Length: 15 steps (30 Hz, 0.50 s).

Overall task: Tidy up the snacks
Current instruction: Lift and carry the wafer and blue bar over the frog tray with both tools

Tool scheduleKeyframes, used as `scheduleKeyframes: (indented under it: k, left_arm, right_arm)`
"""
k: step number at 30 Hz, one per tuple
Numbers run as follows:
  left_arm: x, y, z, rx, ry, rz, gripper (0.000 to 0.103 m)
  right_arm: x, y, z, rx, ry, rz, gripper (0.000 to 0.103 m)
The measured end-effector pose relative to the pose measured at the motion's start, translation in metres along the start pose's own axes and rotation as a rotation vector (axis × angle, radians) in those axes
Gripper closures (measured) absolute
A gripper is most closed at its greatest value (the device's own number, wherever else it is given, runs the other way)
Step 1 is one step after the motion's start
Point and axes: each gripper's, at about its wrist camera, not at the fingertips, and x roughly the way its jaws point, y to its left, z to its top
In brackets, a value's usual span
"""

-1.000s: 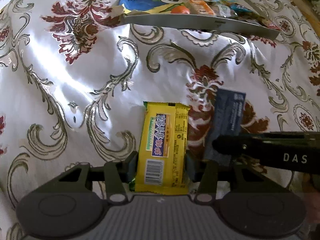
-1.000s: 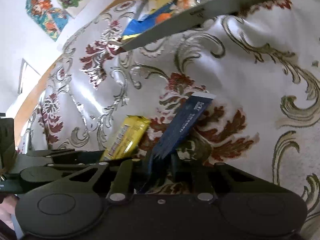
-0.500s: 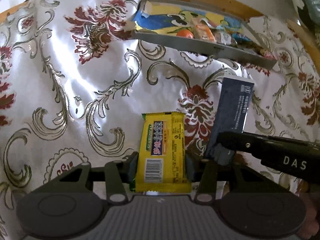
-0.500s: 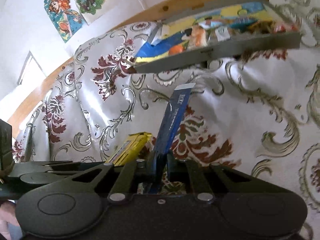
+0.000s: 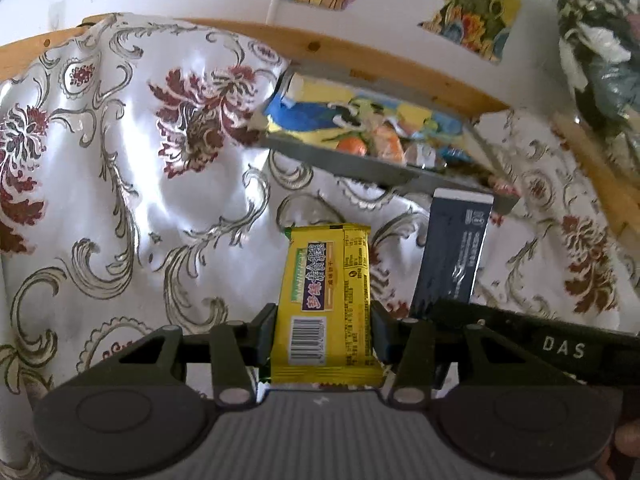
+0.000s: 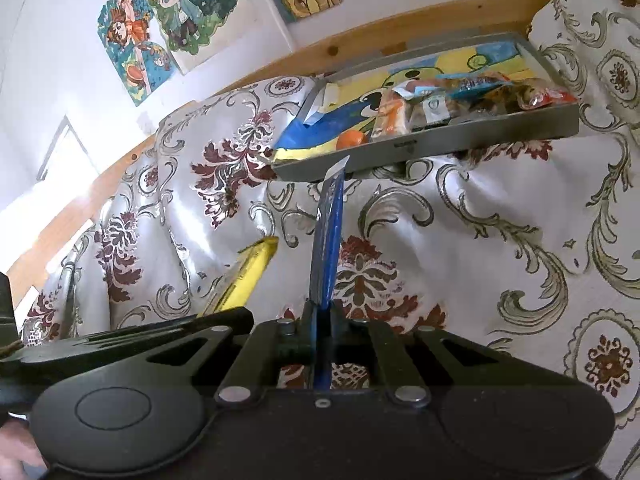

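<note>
Left tongs (image 5: pixel 324 336) clamped on yellow snack bar (image 5: pixel 326 308); right tongs (image 6: pixel 322 332) clamped on dark blue packet (image 6: pixel 328 248), held edge-on. Both lifted above the floral cloth (image 5: pixel 120 200), w/ grey tray (image 6: pixel 460 140) of snacks near far edge of tabletop.

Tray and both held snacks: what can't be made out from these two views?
- Tray contents: wrappers overlap in both views, too small to identify or count.
- Blue packet: edge-on in the right wrist view, face hidden; in the left wrist view its print is too small to read.
- Yellow bar: its lower end is hidden by the left gripper body.
</note>
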Motion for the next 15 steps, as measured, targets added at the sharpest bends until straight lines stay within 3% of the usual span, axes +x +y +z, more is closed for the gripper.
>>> scheduleKeyframes:
  k: [7, 15]
  left_arm:
    - [0.0, -0.008, 0.017, 0.049, -0.048, 0.029, 0.052]
    - [0.016, -0.019, 0.073, 0.07, -0.117, 0.03, 0.052]
  right_arm:
    - [-0.016, -0.006, 0.015, 0.018, -0.078, 0.005, 0.098]
    - [-0.023, -0.031, 0.067, 0.069, -0.211, 0.009, 0.098]
